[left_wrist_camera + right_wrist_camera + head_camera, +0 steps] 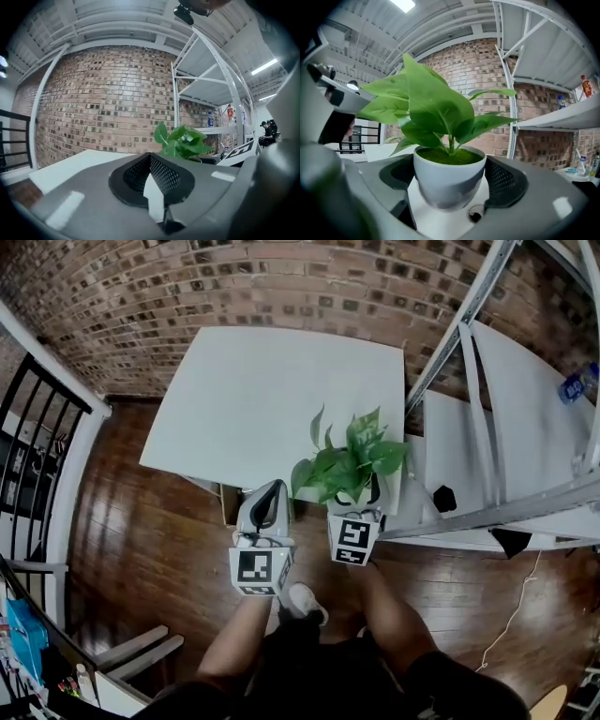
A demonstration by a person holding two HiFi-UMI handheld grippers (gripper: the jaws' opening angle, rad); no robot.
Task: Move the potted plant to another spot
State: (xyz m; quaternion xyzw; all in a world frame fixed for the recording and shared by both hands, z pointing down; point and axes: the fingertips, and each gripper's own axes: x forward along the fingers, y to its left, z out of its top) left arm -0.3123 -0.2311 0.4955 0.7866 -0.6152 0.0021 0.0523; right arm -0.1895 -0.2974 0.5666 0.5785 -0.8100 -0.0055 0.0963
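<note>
The right gripper (451,196) was clenched on the plant (447,171). Its two jaws pressed on the sides of the white pot, and the pot stood up straight between them. The green leaves (433,105) rose high over the jaws.

The left gripper (150,161) was closed with nothing in it. It was just beside the right one, on the left, and did no work.

The plant was at the near right corner of the table (262,399), close to the rack (487,474). I could not tell if the bottom of the pot sat on the table or hung a bit above it.

I think the step in hand was to carry the plant to a new spot. To do that well, the grip should stay firm, since the pot is round and smooth and could slip. The pot should stay level, so no dirt falls out. It should go down slowly, well in from the edge, and the jaws should let go only when it stands on its own. The leaves should stay away from the rack's bars.

The table was white and bare, with lots of room. Behind it was a brick wall (234,287). The floor (141,549) was dark wood. A black rail (37,427) stood on the left. A bottle (574,385) sat on the rack's shelf, far right.
</note>
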